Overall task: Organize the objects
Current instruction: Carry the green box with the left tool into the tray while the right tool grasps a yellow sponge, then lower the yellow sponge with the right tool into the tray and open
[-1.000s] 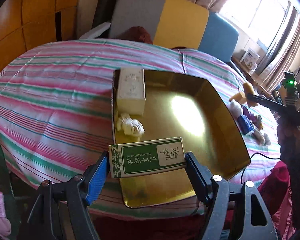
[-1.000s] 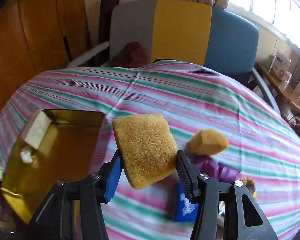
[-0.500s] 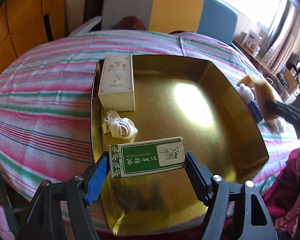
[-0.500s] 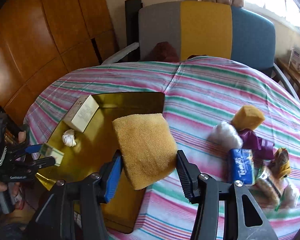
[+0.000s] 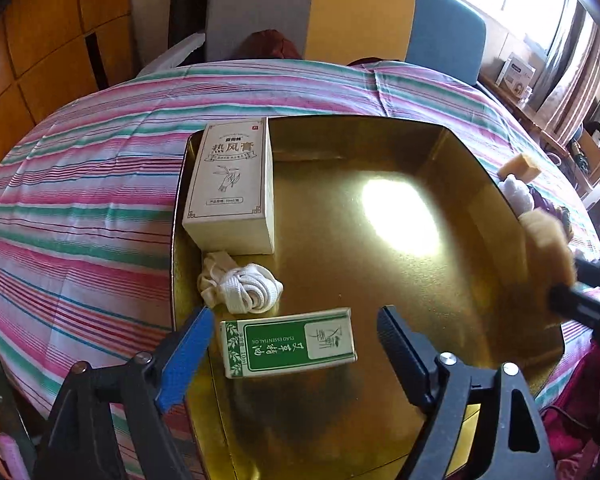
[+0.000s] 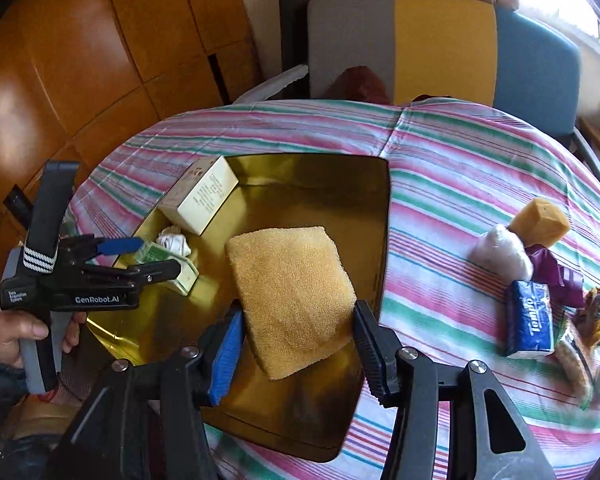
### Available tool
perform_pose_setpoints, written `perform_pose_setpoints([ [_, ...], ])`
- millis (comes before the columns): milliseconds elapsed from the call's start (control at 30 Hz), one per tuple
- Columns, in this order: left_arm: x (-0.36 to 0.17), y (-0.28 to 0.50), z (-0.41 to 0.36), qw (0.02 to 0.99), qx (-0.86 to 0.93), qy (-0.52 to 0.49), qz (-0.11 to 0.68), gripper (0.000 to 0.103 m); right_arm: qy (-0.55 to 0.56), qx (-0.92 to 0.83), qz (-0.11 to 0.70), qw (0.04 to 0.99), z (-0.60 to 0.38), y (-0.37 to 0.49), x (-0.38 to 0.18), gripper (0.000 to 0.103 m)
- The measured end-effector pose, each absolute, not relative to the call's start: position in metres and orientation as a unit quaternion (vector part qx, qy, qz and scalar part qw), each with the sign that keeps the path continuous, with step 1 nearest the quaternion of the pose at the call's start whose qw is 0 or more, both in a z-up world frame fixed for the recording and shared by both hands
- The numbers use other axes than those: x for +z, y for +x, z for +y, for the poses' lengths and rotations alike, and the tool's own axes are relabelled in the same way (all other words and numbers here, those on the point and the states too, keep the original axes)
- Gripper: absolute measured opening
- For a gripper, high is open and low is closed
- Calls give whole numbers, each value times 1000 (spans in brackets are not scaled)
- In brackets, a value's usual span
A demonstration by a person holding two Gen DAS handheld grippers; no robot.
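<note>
In the gold tray (image 5: 480, 184), green box (image 5: 288, 342) lying between wide left gripper (image 5: 294, 334) fingers, untouched, right gripper (image 6: 298, 330) clamping yellow sponge (image 6: 290, 294) above tray

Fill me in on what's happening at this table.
A person is sorting loose items into a gold tray. The left gripper sits open around a green box lying in the tray. The right gripper holds a yellow sponge over the tray. More items wait on the striped cloth.
</note>
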State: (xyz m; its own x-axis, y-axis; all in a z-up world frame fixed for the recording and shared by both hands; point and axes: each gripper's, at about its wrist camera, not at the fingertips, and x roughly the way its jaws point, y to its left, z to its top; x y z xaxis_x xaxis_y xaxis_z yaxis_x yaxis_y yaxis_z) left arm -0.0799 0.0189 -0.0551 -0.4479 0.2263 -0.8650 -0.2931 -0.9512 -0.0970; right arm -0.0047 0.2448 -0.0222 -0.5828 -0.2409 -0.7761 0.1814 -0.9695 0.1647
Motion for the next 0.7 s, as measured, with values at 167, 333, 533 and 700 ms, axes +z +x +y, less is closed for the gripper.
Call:
perform_pose_setpoints([
  [167,-43,-77,7,146,861,-487,11,85,455,-881,-22,131,230,-3,-31,54],
  [333,-20,-62,-14,126,882,-454,-11,85,468,-870,-8,153,213,-1,-38,54],
  [533,-13,-45,-47,93,888,-447,-55,85,472,-857,0,205,182,4,-40,54],
  [700,-13,-34,-68,73,891,-442,-72,85,476,-839,7,263,148,3,-40,55],
])
